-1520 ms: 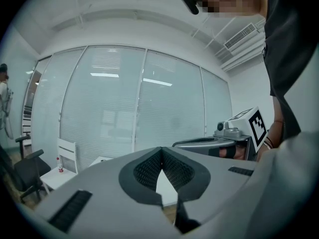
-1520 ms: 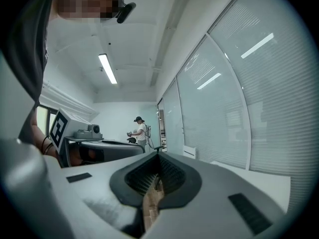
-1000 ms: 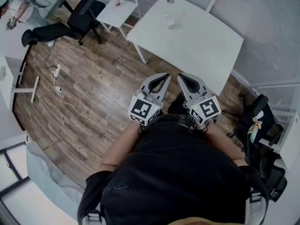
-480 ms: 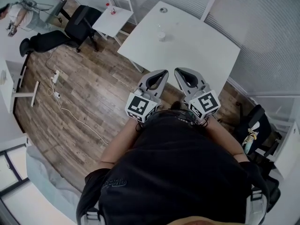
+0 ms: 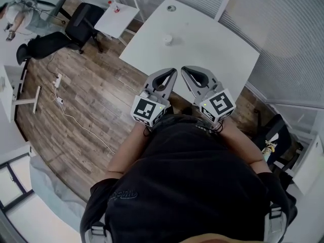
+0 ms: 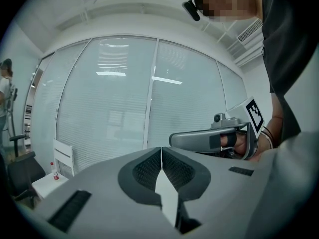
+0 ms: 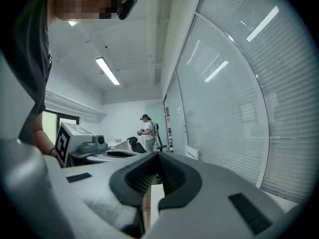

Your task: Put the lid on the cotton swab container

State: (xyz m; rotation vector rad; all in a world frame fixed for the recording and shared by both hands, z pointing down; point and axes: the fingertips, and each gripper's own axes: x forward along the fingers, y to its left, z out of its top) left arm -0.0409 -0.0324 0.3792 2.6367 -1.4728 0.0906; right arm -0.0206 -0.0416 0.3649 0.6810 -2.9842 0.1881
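White table [image 5: 212,44] ahead on a wood-plank floor [image 5: 96,95], bare apart from two small things. Towards its left side, a small pale round container [image 5: 167,38], standing upright; contents too small to make out. Farther off, close to the far edge, a small flat grey disc [image 5: 171,8], well apart from the container; cannot tell whether lid or something else.

Held side by side before the chest, left gripper [image 5: 174,72] and right gripper [image 5: 185,70], tips pointing toward the table, near each other but not touching. Both pairs of jaws pressed together, ribbed pads meeting along a thin line, nothing caught between them. Neither near the container nor the disc.

Off to the left, a smaller white side table [image 5: 109,22] with a tiny red-capped bottle [image 5: 117,7] on top; contents not readable. Beside it, a black office chair [image 5: 76,27]. On the floor, a white cable with a power strip [image 5: 57,79]. At the far left corner, another person [image 5: 20,11] standing. Along the right, slatted blinds [image 5: 283,39].
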